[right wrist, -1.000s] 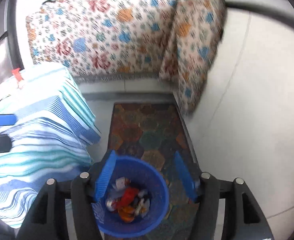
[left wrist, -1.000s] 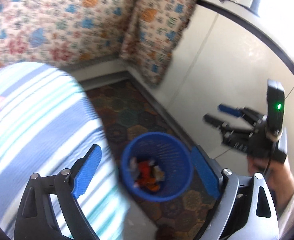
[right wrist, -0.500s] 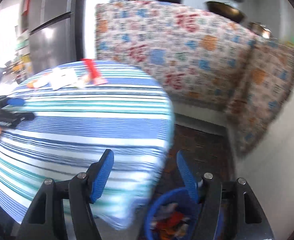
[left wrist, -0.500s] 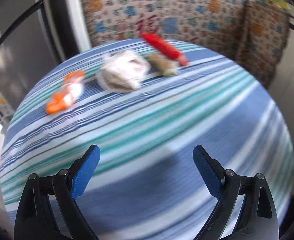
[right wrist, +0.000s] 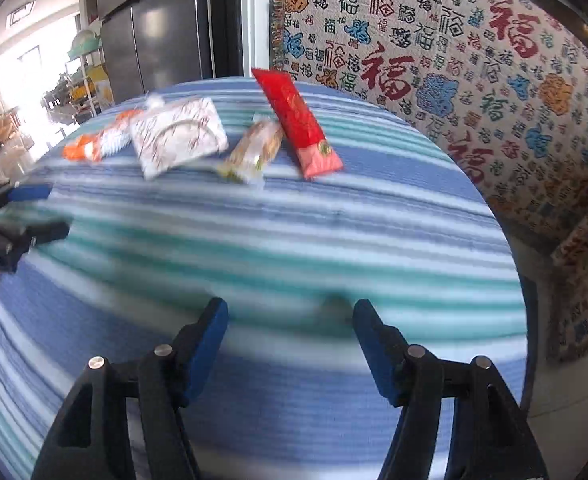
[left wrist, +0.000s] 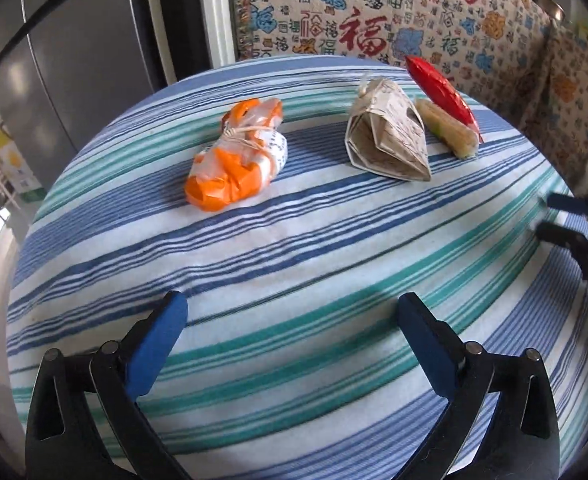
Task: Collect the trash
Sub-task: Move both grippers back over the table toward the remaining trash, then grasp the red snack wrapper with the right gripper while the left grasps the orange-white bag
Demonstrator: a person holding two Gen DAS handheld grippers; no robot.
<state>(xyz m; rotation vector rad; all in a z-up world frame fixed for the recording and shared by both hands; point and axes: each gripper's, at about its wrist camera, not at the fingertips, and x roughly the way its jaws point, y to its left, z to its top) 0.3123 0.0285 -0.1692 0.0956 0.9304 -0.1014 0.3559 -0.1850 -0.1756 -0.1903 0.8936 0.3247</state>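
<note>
Well beyond both tongs [left wrist: 290,314] (nothing held) lies trash [left wrist: 236,158].

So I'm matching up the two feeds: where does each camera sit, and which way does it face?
Left wrist: on the left tongs, empty and opening, looking down at the striped table; right tongs at its right edge.
Right wrist: on the right tongs, open, same table; left tongs at its left edge.
Shared: orange wrapper, patterned packet, yellowish packet, red packet.
</note>
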